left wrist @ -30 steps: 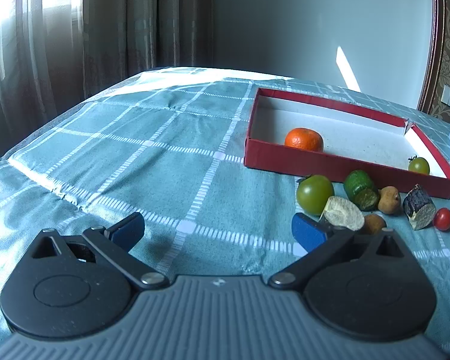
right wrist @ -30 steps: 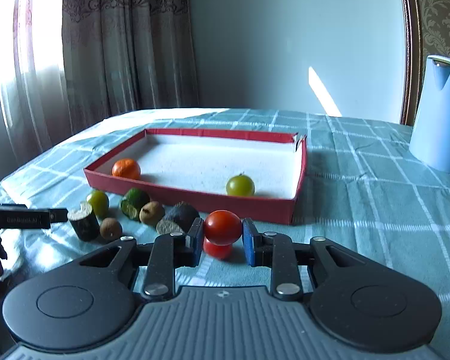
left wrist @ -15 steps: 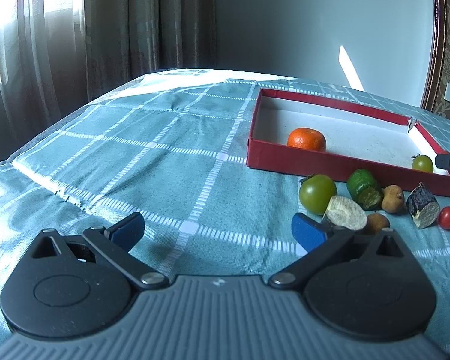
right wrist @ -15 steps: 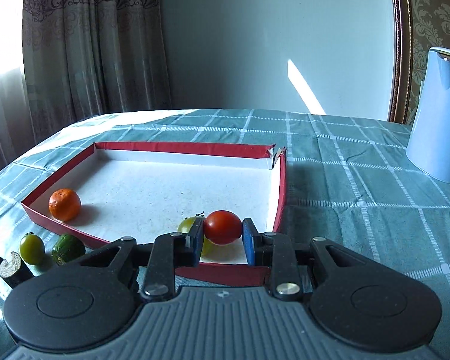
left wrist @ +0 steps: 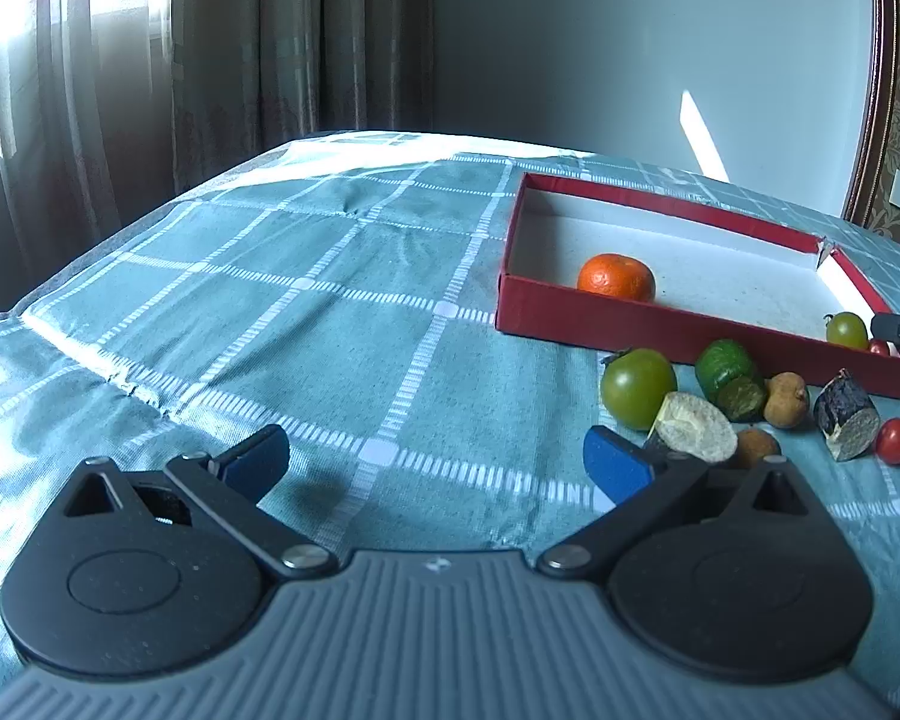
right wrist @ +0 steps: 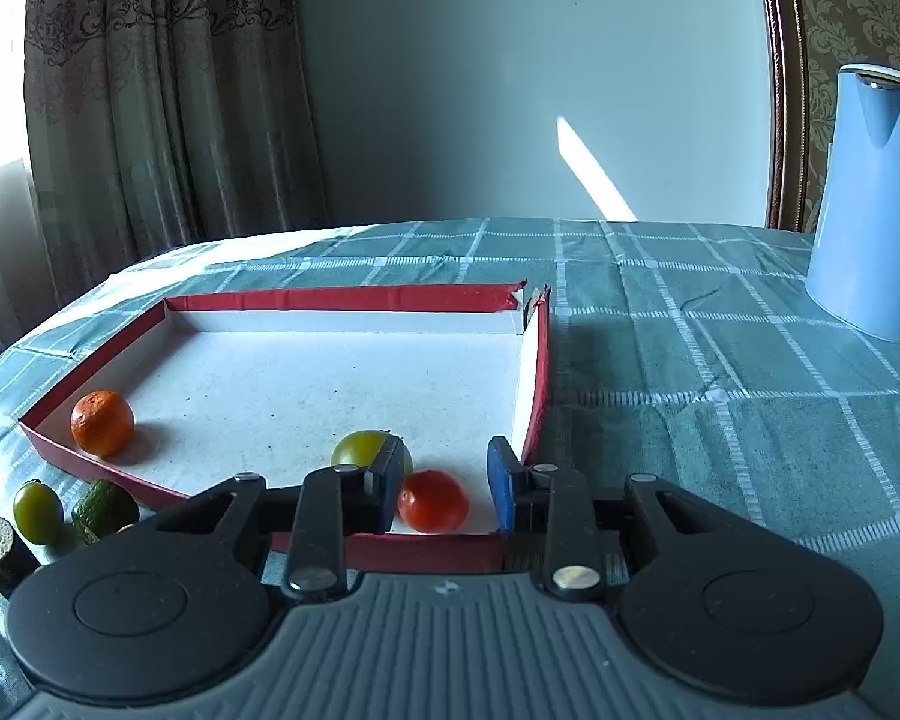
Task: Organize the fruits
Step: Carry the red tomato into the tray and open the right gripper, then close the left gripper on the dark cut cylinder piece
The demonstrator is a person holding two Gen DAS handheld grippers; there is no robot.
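The small red cherry tomato (right wrist: 432,500) lies released between the right gripper's (right wrist: 444,483) parted jaws inside the shallow red cardboard tray (right wrist: 537,360); withdrawal is best made straight back. The left gripper (left wrist: 432,462) is held wide open, empty.

The right gripper (right wrist: 447,483) hangs low over the near right corner of the tray (right wrist: 537,360), its fingers (right wrist: 501,480) parted, with one blue pad on either side of the red tomato (right wrist: 433,501), the left pad close against it and the right one clear. From the left wrist view, only the right gripper's dark tip shows, at the tray's near right corner. The left gripper (left wrist: 435,462) is held level above the worktop (left wrist: 330,330), left of the tray and in front of it, its fingers (left wrist: 615,465) spread wide with nothing between them.
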